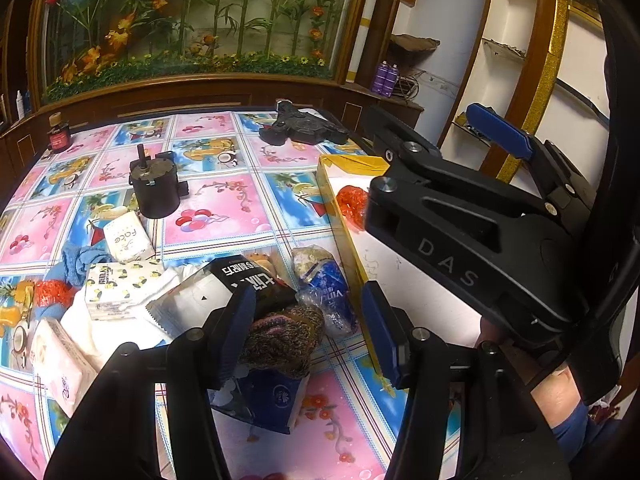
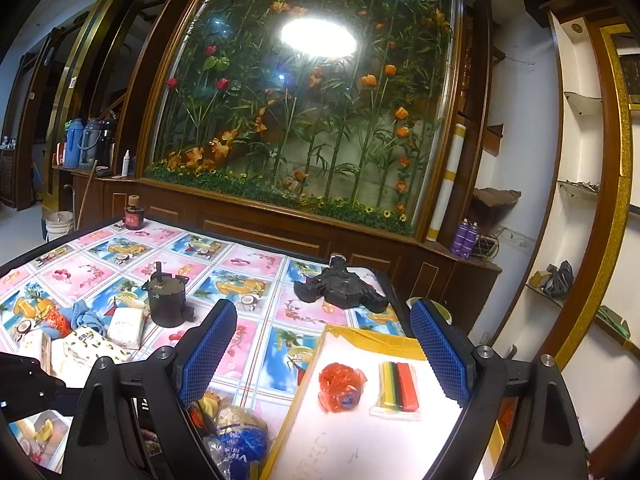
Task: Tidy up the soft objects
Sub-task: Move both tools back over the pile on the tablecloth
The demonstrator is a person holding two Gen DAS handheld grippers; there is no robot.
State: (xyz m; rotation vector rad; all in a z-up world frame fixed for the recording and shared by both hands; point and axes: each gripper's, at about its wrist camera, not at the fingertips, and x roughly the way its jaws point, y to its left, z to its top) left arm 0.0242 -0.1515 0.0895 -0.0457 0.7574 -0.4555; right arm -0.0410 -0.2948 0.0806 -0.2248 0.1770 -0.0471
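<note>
Jaws of your left gripper [image 1: 316, 322] stand half open around a knitted item [image 1: 280, 344]; contact is unclear. Your right gripper [image 2: 324, 354] gapes wide, holding nothing. Below its jaws sits the yellow-rimmed white tray [image 2: 360, 432] with an orange mesh bundle [image 2: 340, 386] and a colored strip pack [image 2: 398, 390]. Leftward, worktop [image 2: 256, 268] lies open.
</note>
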